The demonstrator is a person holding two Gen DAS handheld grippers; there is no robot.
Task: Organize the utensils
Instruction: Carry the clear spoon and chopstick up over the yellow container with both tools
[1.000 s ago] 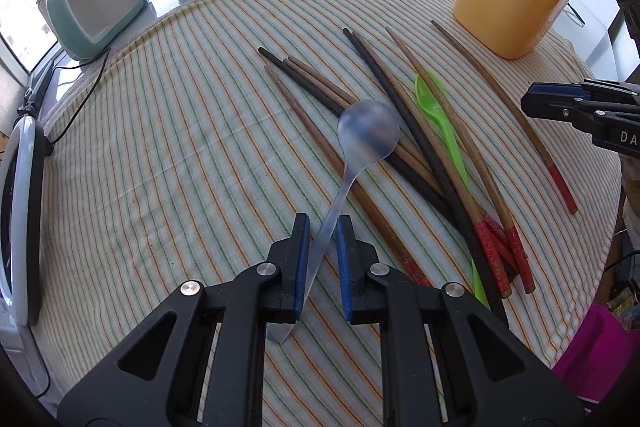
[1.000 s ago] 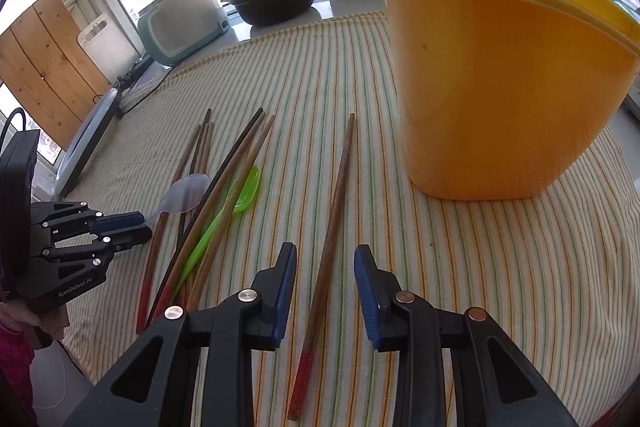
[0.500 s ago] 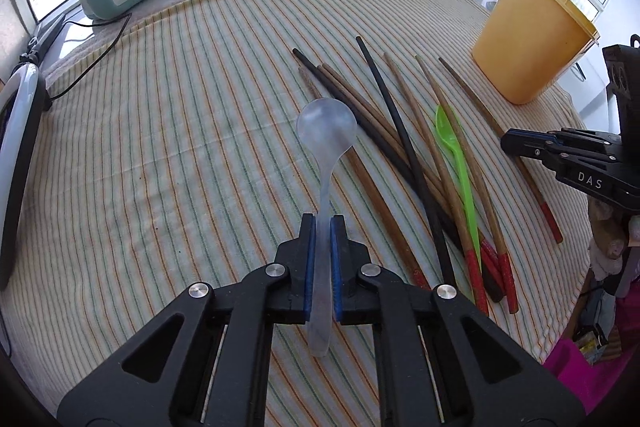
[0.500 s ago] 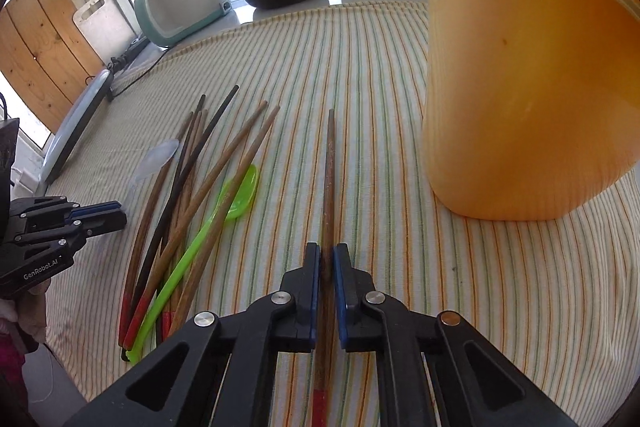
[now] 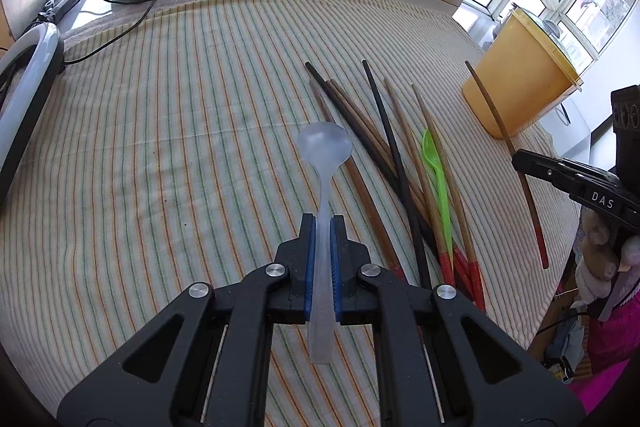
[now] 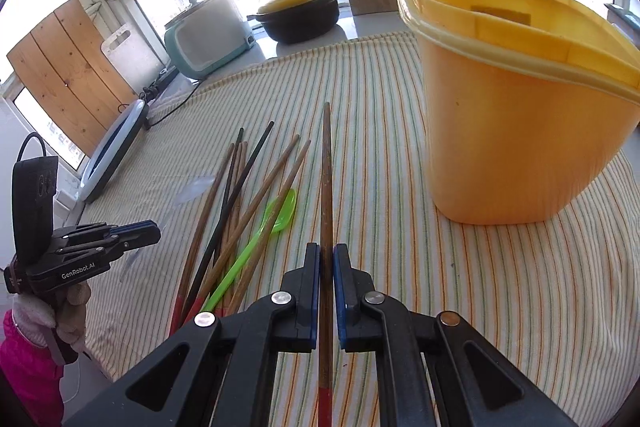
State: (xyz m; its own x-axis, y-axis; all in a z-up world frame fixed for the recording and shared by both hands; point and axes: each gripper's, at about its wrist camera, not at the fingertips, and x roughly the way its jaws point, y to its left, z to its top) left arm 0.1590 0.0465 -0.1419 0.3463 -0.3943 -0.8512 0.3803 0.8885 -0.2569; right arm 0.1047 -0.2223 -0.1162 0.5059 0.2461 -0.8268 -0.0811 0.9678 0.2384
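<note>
I had the left gripper (image 5: 321,227) clamped on the handle of a clear plastic spoon (image 5: 325,163), bowl pointing fwd, held above the striped cloth (image 5: 168,131). My right gripper (image 6: 327,259) was closed on a brown chopstick (image 6: 326,179) w/ a red end, tip aimed toward the orange bucket (image 6: 516,147) just to its right. The other chopsticks (image 6: 240,211) & a green spoon (image 6: 268,227) lay bundled on the cloth btwn the two grippers.
</note>
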